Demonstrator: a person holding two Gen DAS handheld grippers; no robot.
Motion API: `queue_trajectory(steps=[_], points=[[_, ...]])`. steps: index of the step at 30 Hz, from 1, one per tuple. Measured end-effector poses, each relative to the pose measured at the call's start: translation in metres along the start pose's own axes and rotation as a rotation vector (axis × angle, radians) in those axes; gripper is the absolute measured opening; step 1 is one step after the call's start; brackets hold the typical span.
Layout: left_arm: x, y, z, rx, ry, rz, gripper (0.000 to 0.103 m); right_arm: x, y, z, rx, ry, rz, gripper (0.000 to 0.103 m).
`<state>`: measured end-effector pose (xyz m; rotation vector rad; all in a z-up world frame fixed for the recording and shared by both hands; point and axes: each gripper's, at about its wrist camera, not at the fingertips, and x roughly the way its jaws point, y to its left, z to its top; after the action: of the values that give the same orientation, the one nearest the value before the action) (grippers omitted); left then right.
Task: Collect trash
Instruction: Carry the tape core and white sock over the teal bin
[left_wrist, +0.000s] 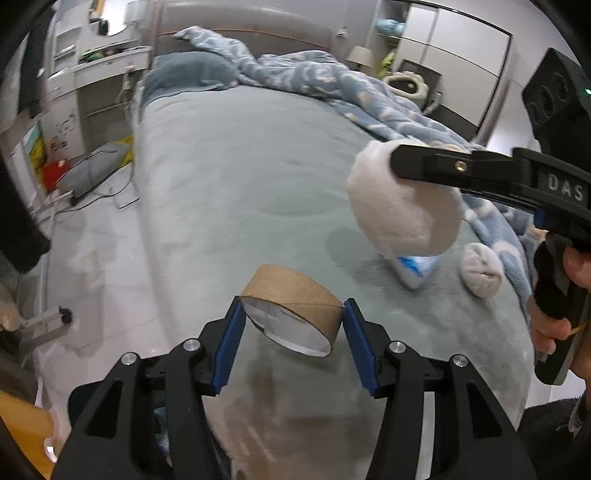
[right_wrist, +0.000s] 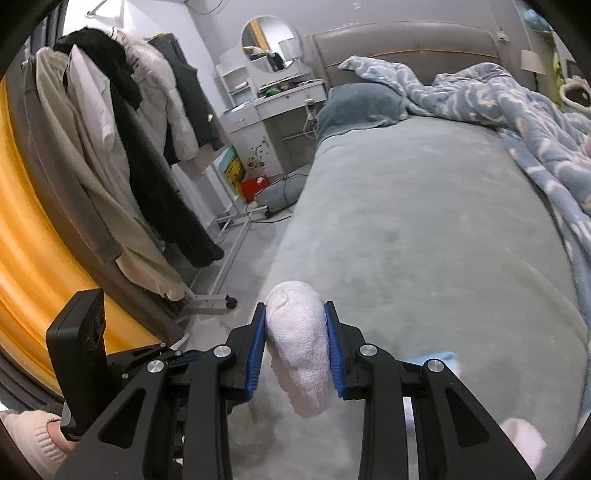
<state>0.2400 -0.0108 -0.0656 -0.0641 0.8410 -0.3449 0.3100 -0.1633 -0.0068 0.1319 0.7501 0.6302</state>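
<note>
The left gripper (left_wrist: 293, 314) has its jaws clamped on a brown cardboard tape core (left_wrist: 295, 302), holding it in the air above the grey-green bed (left_wrist: 240, 166) near its foot. The right gripper (right_wrist: 295, 347) has its jaws squeezed tight on a white wad of soft tissue or cloth (right_wrist: 299, 347), also lifted clear of the bed. Still lying on the cover near the rumpled blue blanket (left_wrist: 325, 77) are a small blue-and-white packet (left_wrist: 415, 269) and a pale rolled bundle (left_wrist: 480, 269).
</note>
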Motion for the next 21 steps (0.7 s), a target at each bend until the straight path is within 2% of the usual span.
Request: queue_trajectory(steps=[9,21], points=[[-0.02,0.054,-0.013,-0.07,0.017,0.072,0.057,0.034,0.052,0.009,-0.052,0.022,0.042,0.031],[-0.032,0.12,-0.038,-0.167,0.101,0.143,0.057,0.08,0.115,0.006,-0.131,0.074,0.094,0.031]])
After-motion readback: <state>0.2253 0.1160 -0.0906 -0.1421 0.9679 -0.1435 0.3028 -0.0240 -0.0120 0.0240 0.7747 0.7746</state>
